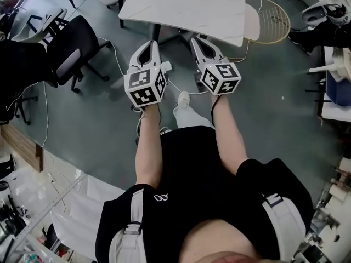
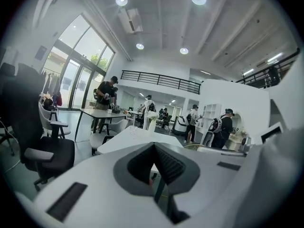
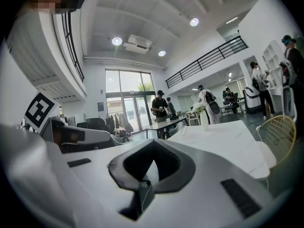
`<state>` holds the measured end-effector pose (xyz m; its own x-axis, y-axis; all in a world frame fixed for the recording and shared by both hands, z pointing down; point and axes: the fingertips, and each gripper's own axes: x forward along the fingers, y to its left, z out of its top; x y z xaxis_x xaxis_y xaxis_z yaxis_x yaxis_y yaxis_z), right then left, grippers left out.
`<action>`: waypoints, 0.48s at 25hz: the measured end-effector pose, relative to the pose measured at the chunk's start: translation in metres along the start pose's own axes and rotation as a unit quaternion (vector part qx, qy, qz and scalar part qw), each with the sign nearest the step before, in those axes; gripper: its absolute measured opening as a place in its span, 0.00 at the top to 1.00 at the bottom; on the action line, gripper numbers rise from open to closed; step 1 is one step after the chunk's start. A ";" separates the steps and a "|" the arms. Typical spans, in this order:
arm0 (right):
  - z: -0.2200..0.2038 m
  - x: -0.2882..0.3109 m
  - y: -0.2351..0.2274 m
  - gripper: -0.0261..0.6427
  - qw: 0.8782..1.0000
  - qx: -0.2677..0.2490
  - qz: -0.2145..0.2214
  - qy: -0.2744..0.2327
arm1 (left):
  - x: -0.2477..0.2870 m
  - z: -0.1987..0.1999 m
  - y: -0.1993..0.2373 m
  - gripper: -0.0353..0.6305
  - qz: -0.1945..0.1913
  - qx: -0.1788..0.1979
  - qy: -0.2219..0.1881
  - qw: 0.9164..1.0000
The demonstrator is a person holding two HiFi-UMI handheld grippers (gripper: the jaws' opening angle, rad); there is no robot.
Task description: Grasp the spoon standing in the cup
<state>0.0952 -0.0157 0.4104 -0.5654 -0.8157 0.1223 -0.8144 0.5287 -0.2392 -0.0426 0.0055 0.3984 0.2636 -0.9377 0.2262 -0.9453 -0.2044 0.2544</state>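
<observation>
Head view: the left tool and the right tool hang side by side above the floor, with the white surface just ahead of their tips.
Left gripper view: jaws pressed together, nothing between them.
Right gripper view: jaws likewise pressed together and empty.
No view shows the spoon or the cup.

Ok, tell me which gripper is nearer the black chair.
Left. The left gripper is right of the black chair, not touching it; the right gripper is farther right, beyond the left one.
</observation>
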 end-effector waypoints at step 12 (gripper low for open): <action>0.073 0.052 -0.163 0.96 0.995 0.045 -0.060 -0.061 | 0.144 0.036 -0.044 0.93 -0.013 0.044 0.019 0.999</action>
<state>0.2079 -0.1617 0.3856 -0.4409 -0.8967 0.0394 -0.8566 0.4073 -0.3168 0.0297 -0.1305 0.3859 0.2939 -0.9210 0.2556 -0.9507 -0.2539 0.1782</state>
